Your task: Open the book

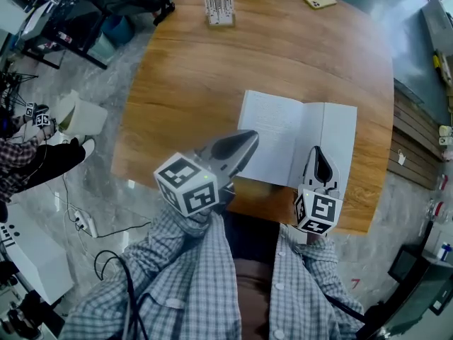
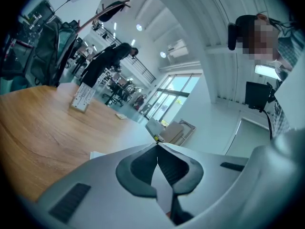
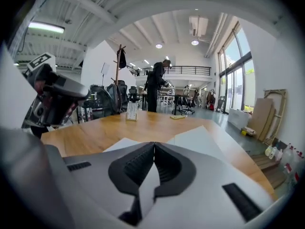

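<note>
Both grippers are shut with nothing between the jaws. The left gripper and the right gripper hang side by side over the near edge of the table, pads pressed together on air. Beneath their tips and stretching just beyond them lies the book, already spread flat with white pages up. Its fold runs between the two tips, nearer the right one. It looks thin and light, with soft leaves likely to slide over one another. I'd judge a gentle pinch at an outer page edge or corner safest, since a hard squeeze could crease or tear the paper. Well beyond the left gripper stands a small card rack, and far ahead of the right one lies a flat yellowish phone-like thing
</note>
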A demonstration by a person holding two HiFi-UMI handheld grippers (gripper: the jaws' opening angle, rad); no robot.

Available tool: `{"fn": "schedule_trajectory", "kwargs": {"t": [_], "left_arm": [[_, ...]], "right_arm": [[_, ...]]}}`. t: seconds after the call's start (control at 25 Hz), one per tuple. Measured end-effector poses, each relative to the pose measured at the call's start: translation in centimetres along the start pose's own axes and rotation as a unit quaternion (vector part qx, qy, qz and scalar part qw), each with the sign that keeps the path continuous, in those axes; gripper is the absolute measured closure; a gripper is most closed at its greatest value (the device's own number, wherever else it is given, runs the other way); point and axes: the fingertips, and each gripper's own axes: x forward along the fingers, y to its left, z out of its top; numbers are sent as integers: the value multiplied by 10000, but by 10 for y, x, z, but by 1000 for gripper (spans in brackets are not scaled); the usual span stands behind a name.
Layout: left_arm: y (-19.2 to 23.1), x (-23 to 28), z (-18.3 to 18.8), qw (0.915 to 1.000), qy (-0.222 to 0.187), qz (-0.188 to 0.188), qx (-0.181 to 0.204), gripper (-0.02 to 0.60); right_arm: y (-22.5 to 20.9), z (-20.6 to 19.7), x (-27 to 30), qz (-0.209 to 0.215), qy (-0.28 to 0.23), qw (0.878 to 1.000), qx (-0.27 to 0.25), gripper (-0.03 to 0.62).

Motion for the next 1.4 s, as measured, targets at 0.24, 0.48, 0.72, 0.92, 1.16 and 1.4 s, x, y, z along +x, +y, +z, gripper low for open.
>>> {"fn": "schedule_trajectory", "kwargs": {"t": [0.24,0.48,0.72,0.92,1.16,1.4], "left_arm": [[-5,2,21,9933,-337,238,1076,571],[-12,-2,35,9817,-659,442,1729,571],[-15,-2,38,9791,-702,471,1847,571],[-11,-2,37,9805,-708,514,1759,571],[-8,-4,37,9820,-717,557,1659,571],[-9,-4,35,9816,-650,525,1719,571]], "right_arm": [[-1,42,-11,148,-575,9978,312,576],[3,60,-22,309,-887,9948,381,576],[10,74,-29,431,-1058,9928,356,576],[12,73,-29,426,-1014,9935,307,576],[9,70,-28,336,-918,9949,262,576],[12,67,-27,397,-861,9951,269,576]]}}
